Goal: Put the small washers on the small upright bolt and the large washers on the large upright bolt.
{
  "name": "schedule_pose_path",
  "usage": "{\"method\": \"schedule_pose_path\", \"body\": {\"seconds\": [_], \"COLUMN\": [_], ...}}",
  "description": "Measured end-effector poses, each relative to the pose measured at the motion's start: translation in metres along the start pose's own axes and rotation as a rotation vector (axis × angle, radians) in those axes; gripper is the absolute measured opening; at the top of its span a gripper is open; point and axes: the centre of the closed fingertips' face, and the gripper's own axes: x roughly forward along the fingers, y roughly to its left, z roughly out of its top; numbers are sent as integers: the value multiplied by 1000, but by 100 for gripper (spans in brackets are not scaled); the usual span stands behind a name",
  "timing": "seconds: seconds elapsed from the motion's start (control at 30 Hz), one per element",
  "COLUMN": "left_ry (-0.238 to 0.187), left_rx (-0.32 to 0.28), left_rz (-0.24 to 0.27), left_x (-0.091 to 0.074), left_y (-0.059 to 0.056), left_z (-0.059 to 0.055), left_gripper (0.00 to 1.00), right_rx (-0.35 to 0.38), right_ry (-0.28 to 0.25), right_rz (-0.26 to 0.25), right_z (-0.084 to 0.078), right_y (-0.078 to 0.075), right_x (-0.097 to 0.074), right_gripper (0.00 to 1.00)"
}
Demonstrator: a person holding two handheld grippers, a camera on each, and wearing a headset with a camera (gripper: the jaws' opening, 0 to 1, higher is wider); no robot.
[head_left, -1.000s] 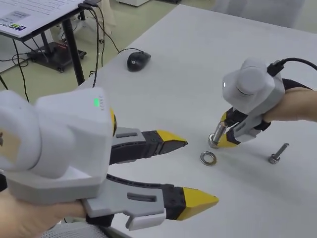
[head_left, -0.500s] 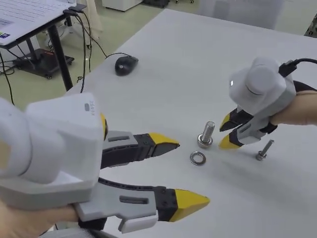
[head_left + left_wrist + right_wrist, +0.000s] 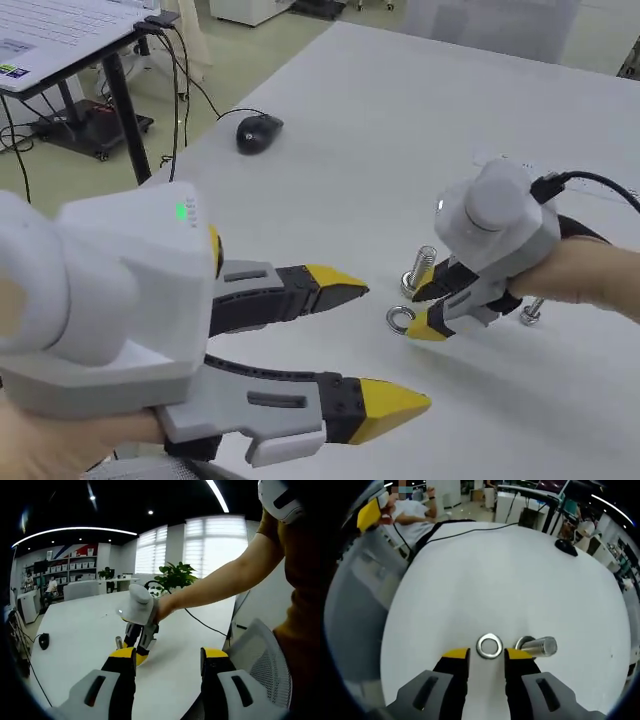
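R gripper (image 3: 418, 310): fingers (image 3: 456, 656) spread, empty, tips straddling a washer (image 3: 489, 646) lying flat on the table (image 3: 470, 580), just beside the large upright bolt (image 3: 540, 646). Risk: an off-centre pinch may flick the washer away or topple the bolt. L gripper (image 3: 388, 345): fingers released, holding nothing.

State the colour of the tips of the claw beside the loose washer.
Yellow. Tips of the right claw show best in the right gripper view.
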Motion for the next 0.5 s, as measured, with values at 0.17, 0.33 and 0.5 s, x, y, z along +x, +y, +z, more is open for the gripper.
{"method": "schedule_pose_path", "body": {"seconds": [0.17, 0.33, 0.5], "left_ry": [2, -1, -5], "left_rx": [-1, -1, -4], "left_rz": [8, 9, 11], "left_x": [-1, -1, -2], "left_y": [2, 2, 3], "left_z": [0, 0, 1], "left_gripper": [50, 50, 50], "right_rx": [-1, 14, -26], "right_ry": [17, 17, 31], "right_rz": [-6, 8, 23], "right_z": [-2, 0, 1], "right_y": [0, 2, 7], "right_x": [8, 9, 9], "right_gripper": [29, 28, 26]}}
